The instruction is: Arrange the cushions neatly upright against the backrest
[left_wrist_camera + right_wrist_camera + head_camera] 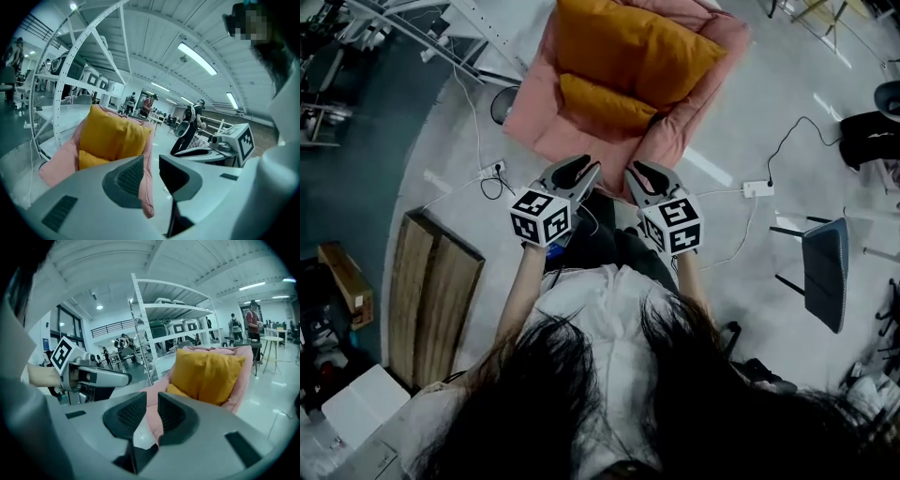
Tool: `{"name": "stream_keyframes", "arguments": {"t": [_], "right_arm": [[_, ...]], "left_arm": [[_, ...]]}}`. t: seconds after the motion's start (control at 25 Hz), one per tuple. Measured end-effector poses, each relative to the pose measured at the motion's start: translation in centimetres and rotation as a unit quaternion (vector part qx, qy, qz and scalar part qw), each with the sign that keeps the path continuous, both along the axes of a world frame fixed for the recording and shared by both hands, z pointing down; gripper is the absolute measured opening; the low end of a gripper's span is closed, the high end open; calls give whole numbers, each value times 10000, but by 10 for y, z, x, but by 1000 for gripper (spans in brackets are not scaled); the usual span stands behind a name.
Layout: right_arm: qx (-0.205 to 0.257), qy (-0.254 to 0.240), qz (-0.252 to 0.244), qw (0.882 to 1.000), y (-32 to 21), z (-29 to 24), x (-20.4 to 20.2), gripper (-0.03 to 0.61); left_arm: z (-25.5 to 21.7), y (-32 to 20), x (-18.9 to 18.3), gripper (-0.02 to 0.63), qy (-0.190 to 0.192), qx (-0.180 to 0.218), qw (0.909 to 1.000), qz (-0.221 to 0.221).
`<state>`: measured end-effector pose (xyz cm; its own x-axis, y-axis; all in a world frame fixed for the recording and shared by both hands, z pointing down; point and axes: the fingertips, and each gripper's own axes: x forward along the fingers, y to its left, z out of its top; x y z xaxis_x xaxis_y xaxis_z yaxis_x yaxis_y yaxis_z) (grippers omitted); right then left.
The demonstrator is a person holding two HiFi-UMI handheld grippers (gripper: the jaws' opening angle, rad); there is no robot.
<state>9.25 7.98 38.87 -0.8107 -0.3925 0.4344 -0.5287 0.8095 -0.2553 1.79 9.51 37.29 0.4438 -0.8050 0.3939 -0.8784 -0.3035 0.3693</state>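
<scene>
A pink lounge chair (712, 84) holds two orange cushions. The big cushion (637, 47) stands upright against the backrest, and a smaller cushion (605, 103) lies low in front of it. My left gripper (581, 167) and right gripper (639, 171) hover side by side short of the chair's front edge, touching nothing. In the left gripper view the jaws (151, 164) show a narrow gap with nothing in it, and the big cushion (112, 136) lies beyond them. The right gripper's jaws (152, 401) also stand slightly apart and empty, pointing toward the big cushion (206, 376).
A white power strip (757, 188) and loose cables lie on the floor to the right of the chair. A wooden bench (436, 291) stands at my left and a grey chair (825, 272) at my right. White shelving (154, 310) stands beside the lounge chair, with people farther back.
</scene>
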Motion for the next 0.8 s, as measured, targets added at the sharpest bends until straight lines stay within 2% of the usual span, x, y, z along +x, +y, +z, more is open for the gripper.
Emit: {"name": "stream_keyframes", "arguments": {"t": [0.36,0.52,0.8], "right_arm": [[12,-29,-123,9999,34,1,-4,84],[65,-63,58,9999,46,0,-5,84],[168,75,295,9994,82,0,-24,84]], "left_arm": [[-3,43,-2,112,-285,-82,9996,-45],[-1,62,-5,112,-376,-97,9992,15],[4,113,-32,112,-695,-71,9973,245]]}}
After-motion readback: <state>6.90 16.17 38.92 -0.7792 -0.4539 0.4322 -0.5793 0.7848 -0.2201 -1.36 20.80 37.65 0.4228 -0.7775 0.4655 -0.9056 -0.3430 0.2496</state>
